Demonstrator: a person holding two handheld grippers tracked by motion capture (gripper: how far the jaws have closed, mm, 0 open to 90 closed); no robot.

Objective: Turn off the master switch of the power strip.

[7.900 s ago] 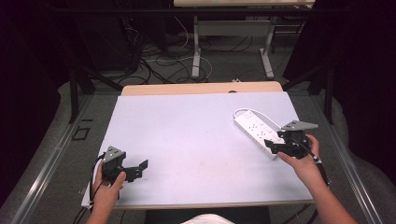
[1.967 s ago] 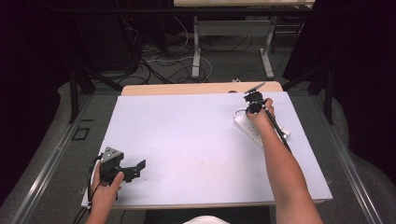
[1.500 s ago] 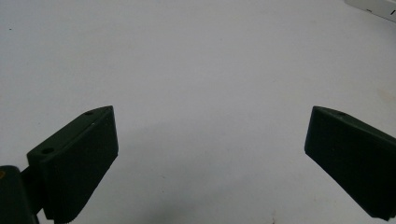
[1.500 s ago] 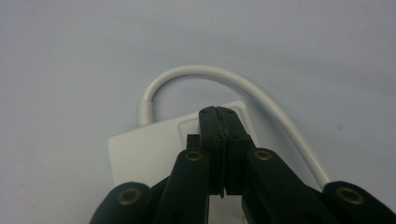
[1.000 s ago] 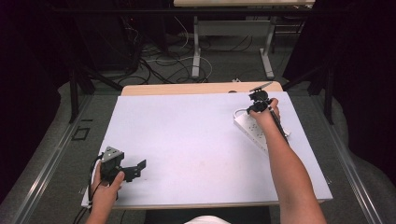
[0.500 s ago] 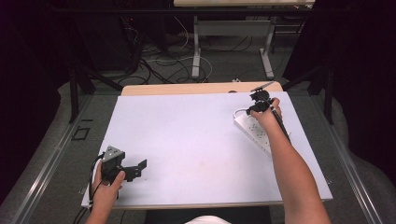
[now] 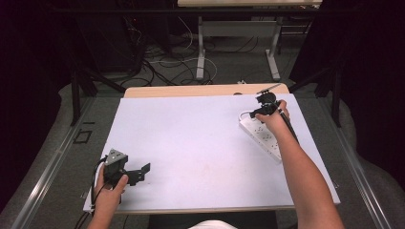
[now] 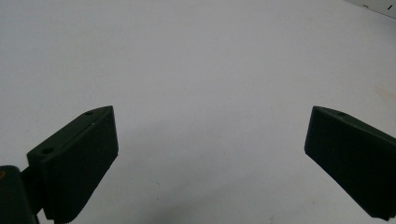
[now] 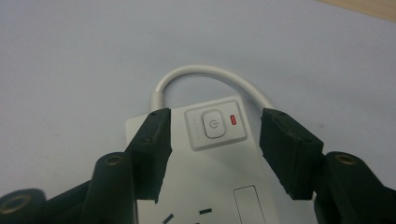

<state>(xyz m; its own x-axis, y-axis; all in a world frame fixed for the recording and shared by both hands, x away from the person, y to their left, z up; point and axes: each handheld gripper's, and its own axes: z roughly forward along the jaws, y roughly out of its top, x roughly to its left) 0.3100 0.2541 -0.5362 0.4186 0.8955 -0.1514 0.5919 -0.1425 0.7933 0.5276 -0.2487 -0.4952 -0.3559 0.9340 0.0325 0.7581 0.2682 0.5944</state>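
High view: the right tool is hovering over the cord end of the white power strip on the bench; the left tool is resting wide.

Left gripper view: jaws are gaping above bare bench.

Right gripper view: the right tool, jaws wide, is straddling the power button beside the red light.
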